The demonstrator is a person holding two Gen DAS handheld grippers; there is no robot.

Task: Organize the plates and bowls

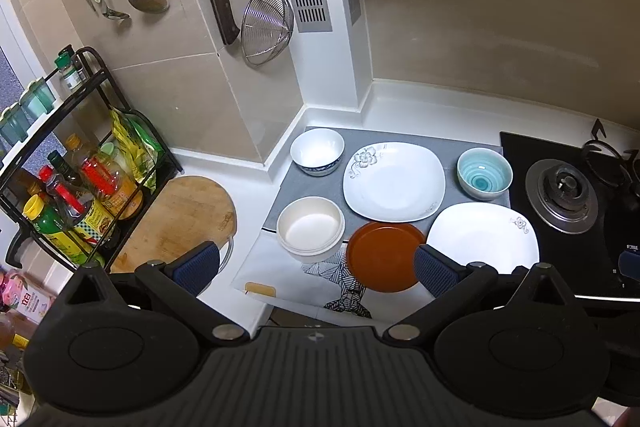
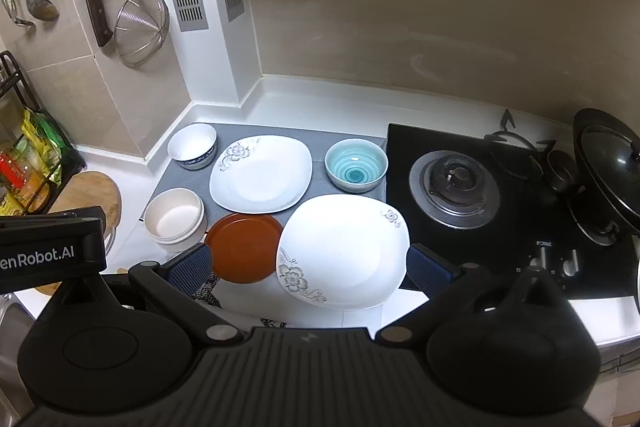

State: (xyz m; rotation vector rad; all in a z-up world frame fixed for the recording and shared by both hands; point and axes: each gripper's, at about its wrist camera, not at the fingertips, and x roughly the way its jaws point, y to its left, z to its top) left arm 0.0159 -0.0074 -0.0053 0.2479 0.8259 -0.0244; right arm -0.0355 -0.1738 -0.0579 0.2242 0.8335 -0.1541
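On a grey mat [image 1: 316, 187] [image 2: 188, 183] lie a white bowl with a blue base [image 1: 317, 151] [image 2: 193, 145], a white square flowered plate [image 1: 394, 181] [image 2: 261, 173] and a teal bowl [image 1: 485, 173] [image 2: 356, 165]. In front of them stand a cream bowl [image 1: 311, 229] [image 2: 174, 219], a brown round plate [image 1: 386, 255] [image 2: 244, 247] and a second white square flowered plate [image 1: 482, 239] [image 2: 342, 251]. My left gripper [image 1: 316, 269] hovers open above the counter's front edge, before the brown plate. My right gripper [image 2: 308, 267] hangs open over the near white plate. Both hold nothing.
A black gas hob [image 1: 568, 195] [image 2: 460, 183] sits to the right, with a lidded wok [image 2: 608, 163] on it. To the left stand a round wooden board [image 1: 184, 219] and a black rack of bottles [image 1: 72, 195]. Utensils, a knife and a strainer [image 1: 266, 23] hang on the wall. A patterned mat [image 1: 320, 279] covers the front edge.
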